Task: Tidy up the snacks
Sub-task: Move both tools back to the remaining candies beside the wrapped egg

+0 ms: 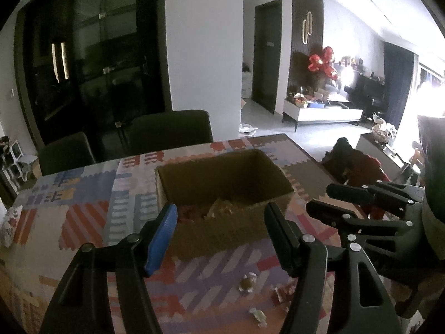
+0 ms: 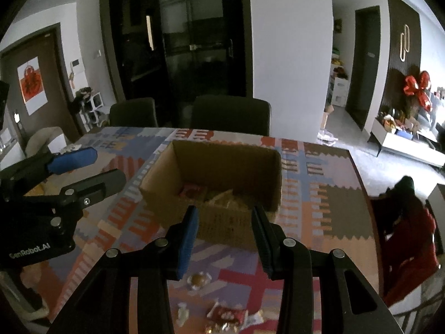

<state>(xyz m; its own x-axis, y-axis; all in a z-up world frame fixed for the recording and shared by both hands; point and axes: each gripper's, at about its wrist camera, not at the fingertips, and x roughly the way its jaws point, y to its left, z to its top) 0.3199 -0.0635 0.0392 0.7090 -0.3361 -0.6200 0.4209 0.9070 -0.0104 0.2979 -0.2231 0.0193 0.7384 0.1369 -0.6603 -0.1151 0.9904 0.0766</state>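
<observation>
An open cardboard box [image 1: 222, 222] [image 2: 222, 222] stands on the patterned table; it holds a red packet [image 2: 190, 190] and a tan wrapped snack [image 2: 225, 199]. My left gripper [image 1: 221, 214] is open and empty, held above the table just in front of the box. My right gripper [image 2: 225, 217] is open and empty, also just in front of the box. Loose snacks lie on the table below the grippers: a round brown wrapped one [image 1: 247, 282] [image 2: 198, 279], a small pale candy [image 1: 257, 314] [image 2: 182, 310] and a red packet [image 2: 226, 316] [image 1: 282, 292].
The patterned tablecloth [image 1: 83, 222] [image 2: 319, 208] covers the table. Two dark chairs [image 1: 169, 130] [image 2: 230, 114] stand at the far side. The right gripper shows at the right in the left wrist view [image 1: 319, 199]; the left gripper shows at the left in the right wrist view [image 2: 109, 165].
</observation>
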